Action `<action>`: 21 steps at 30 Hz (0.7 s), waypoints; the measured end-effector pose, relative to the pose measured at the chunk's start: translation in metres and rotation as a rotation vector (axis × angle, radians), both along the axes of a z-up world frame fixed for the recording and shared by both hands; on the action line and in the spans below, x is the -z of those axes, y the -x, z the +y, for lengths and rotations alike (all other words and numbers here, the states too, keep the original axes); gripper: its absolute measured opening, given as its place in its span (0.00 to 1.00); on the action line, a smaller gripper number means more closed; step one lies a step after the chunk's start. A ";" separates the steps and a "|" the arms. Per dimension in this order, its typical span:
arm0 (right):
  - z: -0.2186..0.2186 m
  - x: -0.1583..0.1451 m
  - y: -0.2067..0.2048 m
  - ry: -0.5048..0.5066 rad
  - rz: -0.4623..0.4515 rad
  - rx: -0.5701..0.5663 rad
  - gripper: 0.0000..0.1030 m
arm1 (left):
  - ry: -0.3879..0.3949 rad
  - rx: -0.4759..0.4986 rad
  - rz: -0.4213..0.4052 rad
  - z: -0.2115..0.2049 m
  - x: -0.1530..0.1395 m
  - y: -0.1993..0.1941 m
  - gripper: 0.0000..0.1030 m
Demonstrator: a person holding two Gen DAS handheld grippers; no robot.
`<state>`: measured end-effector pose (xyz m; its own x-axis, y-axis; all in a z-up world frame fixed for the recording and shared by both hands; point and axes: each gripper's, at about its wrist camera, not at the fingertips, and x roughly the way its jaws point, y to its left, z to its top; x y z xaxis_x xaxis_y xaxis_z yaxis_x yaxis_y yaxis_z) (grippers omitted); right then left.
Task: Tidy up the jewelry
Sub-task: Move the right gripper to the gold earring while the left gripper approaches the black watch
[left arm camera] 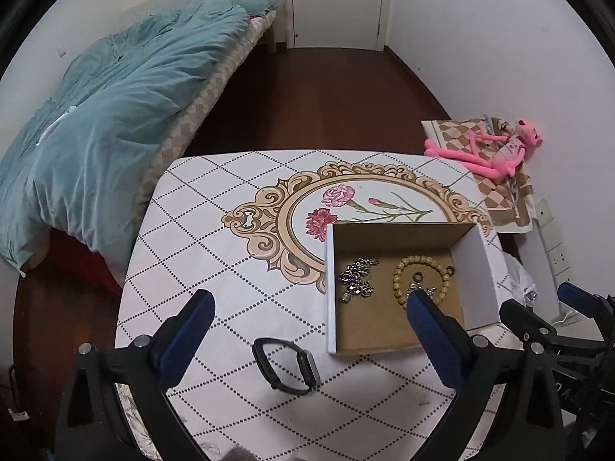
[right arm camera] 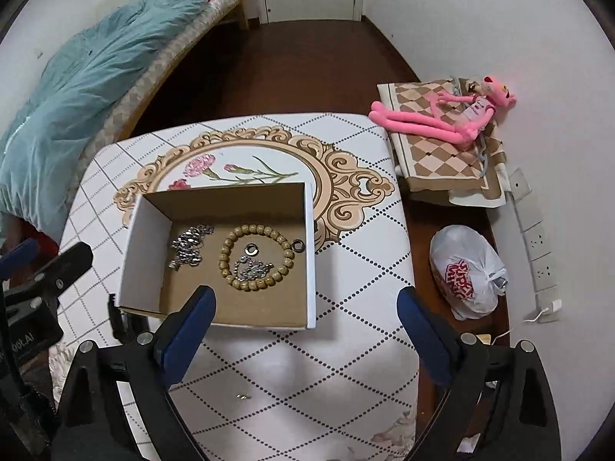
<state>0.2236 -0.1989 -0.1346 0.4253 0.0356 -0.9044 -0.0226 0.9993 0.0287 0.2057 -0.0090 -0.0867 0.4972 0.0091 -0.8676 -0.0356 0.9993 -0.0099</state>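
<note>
Both jaws stand released and empty, the box [right arm camera: 215, 253] just ahead already holding the bead bracelet [right arm camera: 256, 257], chains and rings, while the black watch [left arm camera: 286, 367] between the left gripper [left arm camera: 309, 309] jaws waits on the counter [left arm camera: 215, 253].

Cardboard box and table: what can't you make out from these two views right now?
- Bead bracelet: near side hidden by the left gripper's finger, left wrist view.
- Smartwatch: screen unreadable; mostly hidden behind cardboard box, right wrist view.
- Small gold item: too small to identify.
</note>
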 end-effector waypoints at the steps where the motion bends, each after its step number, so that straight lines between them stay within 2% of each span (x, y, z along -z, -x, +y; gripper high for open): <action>1: 0.000 -0.007 0.005 -0.003 -0.015 0.003 0.94 | 0.002 -0.002 -0.007 0.001 -0.004 0.004 0.99; 8: 0.010 -0.039 0.034 -0.025 -0.070 -0.006 0.94 | 0.007 -0.009 -0.038 0.006 -0.022 0.029 0.99; 12: 0.017 -0.041 0.053 -0.027 -0.088 -0.019 0.94 | -0.014 -0.020 -0.046 0.012 -0.024 0.046 0.99; 15: 0.023 -0.026 0.065 -0.021 -0.073 -0.020 0.94 | -0.044 -0.034 -0.027 0.017 -0.011 0.061 0.99; 21: 0.028 0.036 0.090 -0.089 -0.012 -0.005 0.93 | -0.072 -0.078 0.072 0.035 0.038 0.085 0.99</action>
